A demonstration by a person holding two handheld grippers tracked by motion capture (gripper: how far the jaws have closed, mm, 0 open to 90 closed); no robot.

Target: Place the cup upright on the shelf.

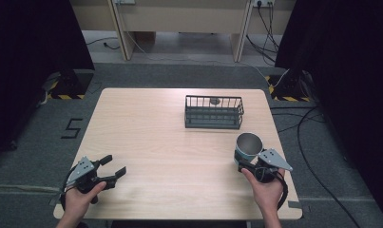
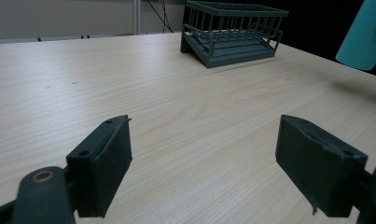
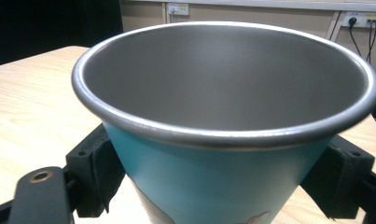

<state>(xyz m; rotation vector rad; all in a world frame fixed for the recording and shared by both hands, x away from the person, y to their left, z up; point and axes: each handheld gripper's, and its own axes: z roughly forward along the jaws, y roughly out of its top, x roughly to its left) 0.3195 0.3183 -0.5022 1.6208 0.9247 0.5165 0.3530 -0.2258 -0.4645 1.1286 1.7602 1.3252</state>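
High view: my right tongs (image 1: 248,164) hold a teal cup (image 1: 247,147) with a bare steel interior, near the right edge of the tabletop (image 1: 156,142); a dark wire rack (image 1: 214,112) stands ahead of these tongs and slightly to their left. My left tongs (image 1: 114,167) rest low over the tabletop, well apart from both cup and rack, jaws spread wide and holding nothing. In the right gripper view the two pads (image 3: 99,163) sit against opposite sides of the cup's wall, below the rolled rim.

Risks, as I judge them: the wall is smooth and tapers downward, so the cup may slide or tip in the tongs if I swing them quickly; a low carry could knock the cup's base on the rack's top rail; the cup sits close to the tabletop's edge, so a slip here could send it to the floor.

Hard to make out: the cup's base and whether it touches the tabletop; a small dark object (image 1: 214,100) at the rack's far rail, which I cannot identify; the printed mark low on the cup.
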